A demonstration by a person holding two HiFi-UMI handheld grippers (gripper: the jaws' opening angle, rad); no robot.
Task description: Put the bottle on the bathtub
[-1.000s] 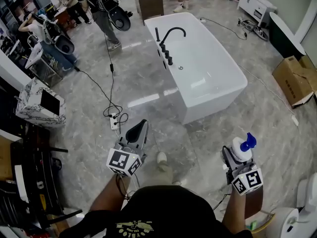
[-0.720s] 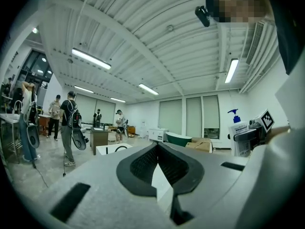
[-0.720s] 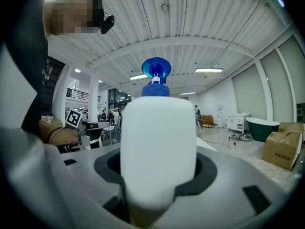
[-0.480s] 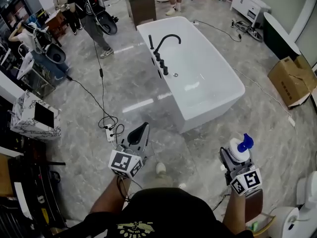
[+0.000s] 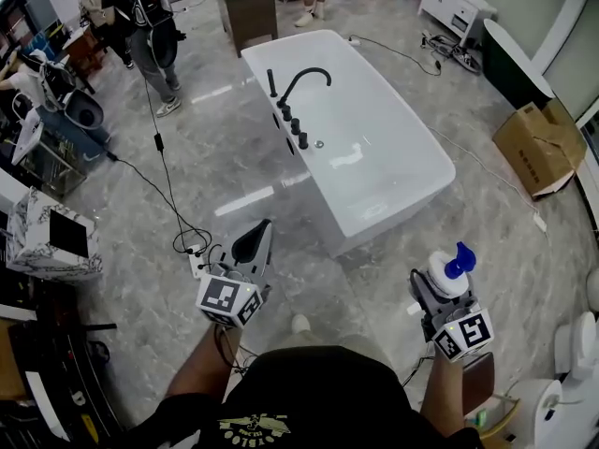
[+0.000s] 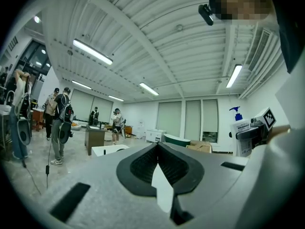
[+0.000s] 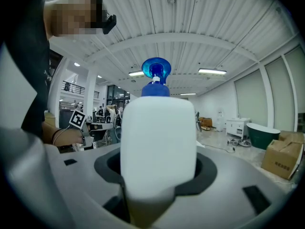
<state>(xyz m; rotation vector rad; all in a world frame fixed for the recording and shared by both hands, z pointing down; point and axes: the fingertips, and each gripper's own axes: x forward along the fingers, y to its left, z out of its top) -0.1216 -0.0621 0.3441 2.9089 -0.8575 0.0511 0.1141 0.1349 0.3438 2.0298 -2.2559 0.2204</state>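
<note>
My right tongs (image 5: 432, 288) are clamped on the bottle (image 5: 445, 273), upright, close by me. The left tongs (image 5: 261, 235) are pinched together, empty. The bathtub (image 5: 398, 211) is well ahead. The rim looks narrow and slick, so I reckon an off-centre drop tips it in.

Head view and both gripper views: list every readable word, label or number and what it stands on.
No text reads clearly in any view.
On the bottle: a label, too small to read.
The shirt print: yellow lettering, too blurred to read.
</note>
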